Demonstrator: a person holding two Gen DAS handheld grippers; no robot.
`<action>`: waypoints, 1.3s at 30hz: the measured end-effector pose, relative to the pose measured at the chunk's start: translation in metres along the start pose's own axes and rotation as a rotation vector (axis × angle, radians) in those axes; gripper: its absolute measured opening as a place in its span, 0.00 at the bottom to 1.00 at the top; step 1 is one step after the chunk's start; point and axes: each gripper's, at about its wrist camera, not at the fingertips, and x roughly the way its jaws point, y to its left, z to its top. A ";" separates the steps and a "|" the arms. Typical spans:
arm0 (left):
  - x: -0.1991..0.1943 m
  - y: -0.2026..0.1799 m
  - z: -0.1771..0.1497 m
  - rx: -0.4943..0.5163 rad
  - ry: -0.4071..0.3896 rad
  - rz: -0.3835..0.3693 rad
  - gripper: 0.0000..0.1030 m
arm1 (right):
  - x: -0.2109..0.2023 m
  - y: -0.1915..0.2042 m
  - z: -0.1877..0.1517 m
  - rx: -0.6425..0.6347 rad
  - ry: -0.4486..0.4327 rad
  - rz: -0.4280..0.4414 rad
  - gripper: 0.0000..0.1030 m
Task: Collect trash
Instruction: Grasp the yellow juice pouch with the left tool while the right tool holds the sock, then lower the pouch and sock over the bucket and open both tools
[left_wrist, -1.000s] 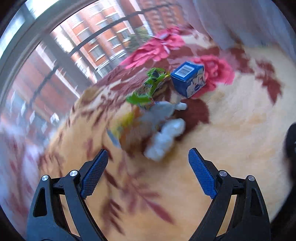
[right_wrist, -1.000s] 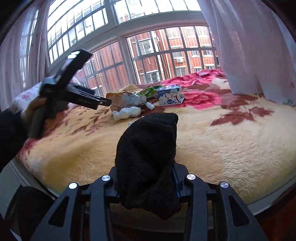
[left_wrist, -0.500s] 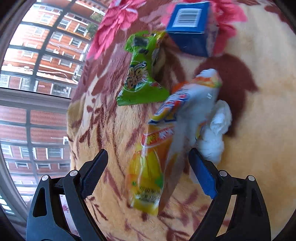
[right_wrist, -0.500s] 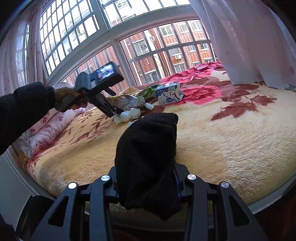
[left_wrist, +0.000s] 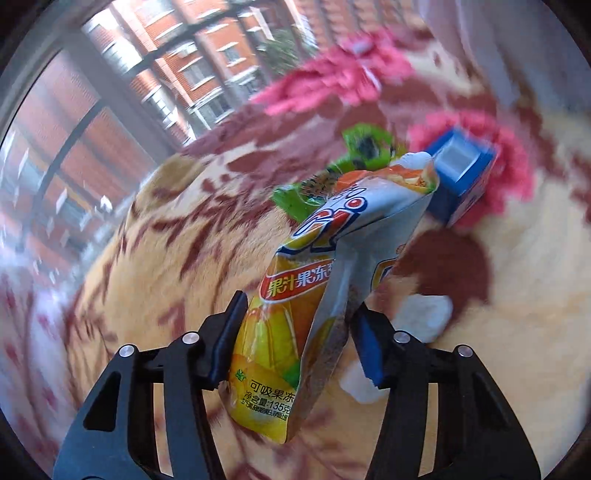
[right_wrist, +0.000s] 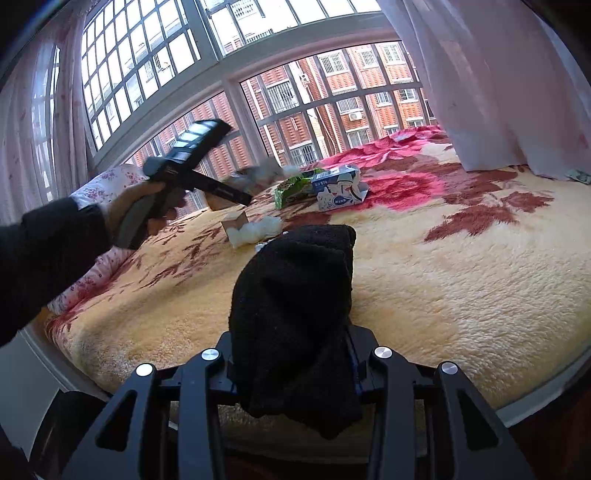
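The left claw (left_wrist: 295, 341) pinches a juice pouch (left_wrist: 325, 280) above the bed (right_wrist: 443, 280), lifted for collecting; the right claw (right_wrist: 291, 354) pinches a black cloth (right_wrist: 295, 302), seemingly ready to receive it

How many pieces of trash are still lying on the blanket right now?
3, maybe more: the green wrapper, the blue-and-white carton beside it, and the white tissue wad nearer the camera. A brownish piece behind the wad is unclear. The left gripper holds the jelly pouch.

Floral blanketed bed (right_wrist: 424, 280) — blue carton (right_wrist: 338, 186), green wrapper (right_wrist: 291, 186), seemingly tissue (right_wrist: 255, 230)
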 end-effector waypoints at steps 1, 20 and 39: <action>-0.012 0.001 -0.005 -0.042 -0.018 -0.001 0.49 | 0.000 0.000 0.000 0.002 -0.001 0.002 0.39; -0.196 -0.109 -0.306 -0.472 -0.151 0.029 0.47 | -0.073 0.058 0.013 -0.118 0.008 0.081 0.39; -0.172 -0.153 -0.379 -0.497 0.022 -0.012 0.47 | -0.088 0.102 -0.099 -0.235 0.280 0.142 0.39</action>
